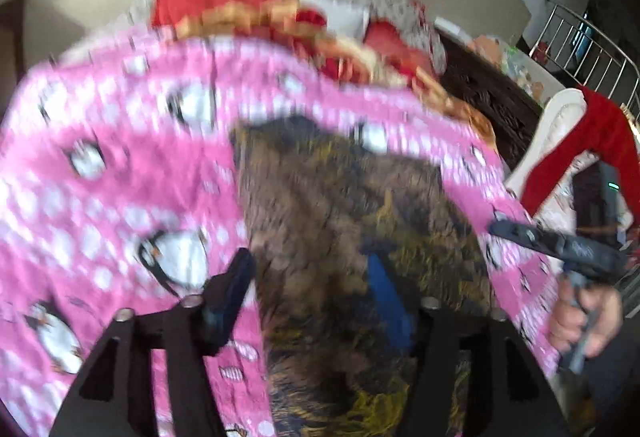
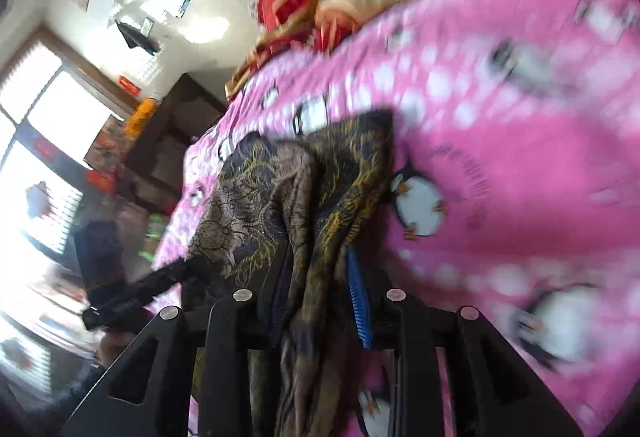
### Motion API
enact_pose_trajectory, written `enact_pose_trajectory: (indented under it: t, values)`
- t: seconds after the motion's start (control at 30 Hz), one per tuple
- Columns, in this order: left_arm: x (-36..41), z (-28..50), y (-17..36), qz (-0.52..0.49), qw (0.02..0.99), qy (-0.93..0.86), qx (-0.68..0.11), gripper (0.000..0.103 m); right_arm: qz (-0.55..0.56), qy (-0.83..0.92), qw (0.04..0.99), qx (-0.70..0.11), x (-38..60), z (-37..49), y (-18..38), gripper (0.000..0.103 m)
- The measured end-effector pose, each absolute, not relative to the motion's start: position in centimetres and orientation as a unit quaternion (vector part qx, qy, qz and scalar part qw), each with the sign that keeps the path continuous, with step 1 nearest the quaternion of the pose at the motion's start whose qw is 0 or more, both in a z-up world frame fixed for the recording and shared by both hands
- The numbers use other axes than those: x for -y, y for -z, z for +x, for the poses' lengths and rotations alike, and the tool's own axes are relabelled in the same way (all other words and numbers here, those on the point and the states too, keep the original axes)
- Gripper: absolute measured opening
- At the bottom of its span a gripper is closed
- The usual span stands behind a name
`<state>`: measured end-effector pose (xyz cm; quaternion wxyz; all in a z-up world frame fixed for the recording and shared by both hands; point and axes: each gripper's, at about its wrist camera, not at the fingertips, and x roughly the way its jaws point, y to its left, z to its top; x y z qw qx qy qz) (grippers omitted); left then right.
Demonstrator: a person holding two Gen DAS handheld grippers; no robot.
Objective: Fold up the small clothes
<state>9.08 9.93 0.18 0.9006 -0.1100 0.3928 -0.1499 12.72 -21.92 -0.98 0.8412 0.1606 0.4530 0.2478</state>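
A dark brown garment (image 1: 340,221) with a yellow pattern lies on a pink penguin-print bedsheet (image 1: 100,165). In the left wrist view my left gripper (image 1: 312,281) has its jaws wide apart over the garment's near edge, and the cloth passes between them. My right gripper (image 1: 520,233) shows there at the right, at the garment's far side. In the right wrist view my right gripper (image 2: 320,289) is shut on a bunched fold of the garment (image 2: 304,197). The left gripper (image 2: 176,273) appears at the left, touching the garment's edge.
A red and gold blanket (image 1: 248,13) is heaped at the head of the bed. A white chair with a red cloth (image 1: 592,145) stands to the right. A dark cabinet (image 2: 168,125) and a bright window (image 2: 44,157) lie beyond the bed's edge.
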Motion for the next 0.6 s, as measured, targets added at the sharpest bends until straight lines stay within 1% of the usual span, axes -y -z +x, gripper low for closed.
enact_pose_trajectory:
  t: [0.07,0.13,0.17,0.2,0.23,0.27,0.3,0.33,0.4,0.47,0.6]
  values:
    - [-9.5,8.6,-1.5,-0.117,0.92,0.126,-0.351,0.085,0.115,-0.22,0.861,-0.445,20.1,11.0,-0.8,0.03]
    - [-9.1,9.2,-2.1,-0.147,0.929,0.095,-0.327,0.093,0.068,-0.204,0.874,-0.436,16.8,9.7,-1.5,0.03]
    - [-8.8,10.0,-2.1,-0.158,0.926,0.09,-0.33,0.093,0.048,-0.2,0.874,-0.441,15.0,9.2,-1.2,0.03]
    - [-8.4,11.1,-1.3,-0.167,0.917,0.081,-0.353,0.093,0.037,-0.194,0.87,-0.452,13.8,9.1,-0.7,0.029]
    - [-8.1,12.0,-0.3,-0.162,0.909,0.077,-0.377,0.093,0.029,-0.189,0.862,-0.469,12.7,9.1,0.3,0.024]
    - [-7.6,13.1,1.3,-0.153,0.896,0.076,-0.409,0.09,0.017,-0.174,0.857,-0.485,12.1,9.2,1.5,0.023]
    - [-7.4,13.7,3.3,-0.156,0.882,0.067,-0.44,0.089,-0.01,-0.145,0.855,-0.498,11.9,9.2,3.0,0.022]
    - [-7.5,13.7,4.8,-0.154,0.872,0.057,-0.461,0.085,-0.027,-0.144,0.86,-0.489,11.9,8.9,4.1,0.021]
    - [-7.8,13.2,5.3,-0.162,0.883,0.063,-0.436,0.09,-0.041,-0.155,0.87,-0.467,12.1,8.4,4.4,0.02]
    - [-8.0,13.6,5.5,-0.167,0.878,0.063,-0.444,0.092,-0.043,-0.163,0.87,-0.464,12.4,8.3,4.4,0.02]
    - [-8.4,13.9,4.7,-0.168,0.877,0.064,-0.445,0.091,-0.015,-0.182,0.861,-0.474,13.0,8.6,3.8,0.021]
